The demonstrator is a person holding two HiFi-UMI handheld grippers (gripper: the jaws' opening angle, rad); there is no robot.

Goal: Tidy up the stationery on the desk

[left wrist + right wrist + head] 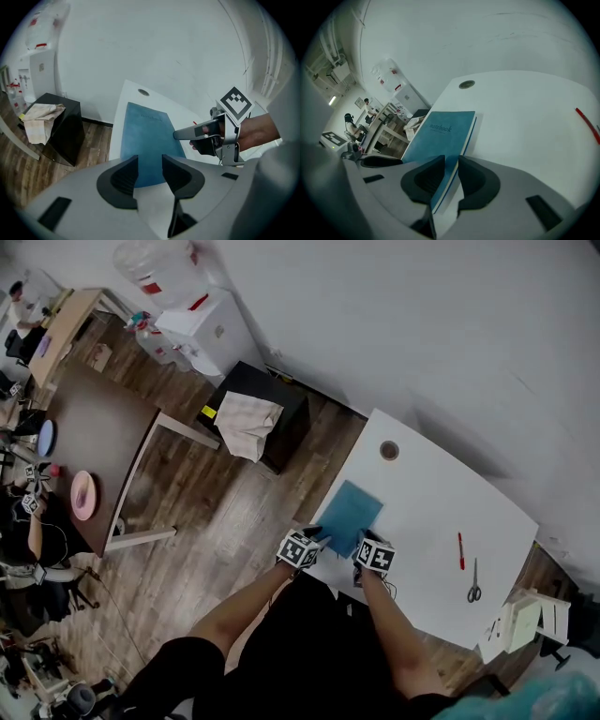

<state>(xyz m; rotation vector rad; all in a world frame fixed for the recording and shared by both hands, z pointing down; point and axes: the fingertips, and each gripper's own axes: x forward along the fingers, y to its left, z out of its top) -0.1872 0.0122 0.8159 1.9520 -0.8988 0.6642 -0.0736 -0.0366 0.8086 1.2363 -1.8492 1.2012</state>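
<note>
So, the blue notebook (349,517) sat at the white desk's (441,474) near-left edge. It looked stiff-covered, light, maybe a bit slick. The right gripper (451,176) had its side edge pinched, while the left gripper (150,171) hovered part-open and empty over the near end. There was loads of bare top toward the red pen (460,550).

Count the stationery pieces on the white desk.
3: a blue notebook at the near left edge, a red pen and scissors toward the right end. The round thing by the far edge may be tape; I cannot tell.
</note>
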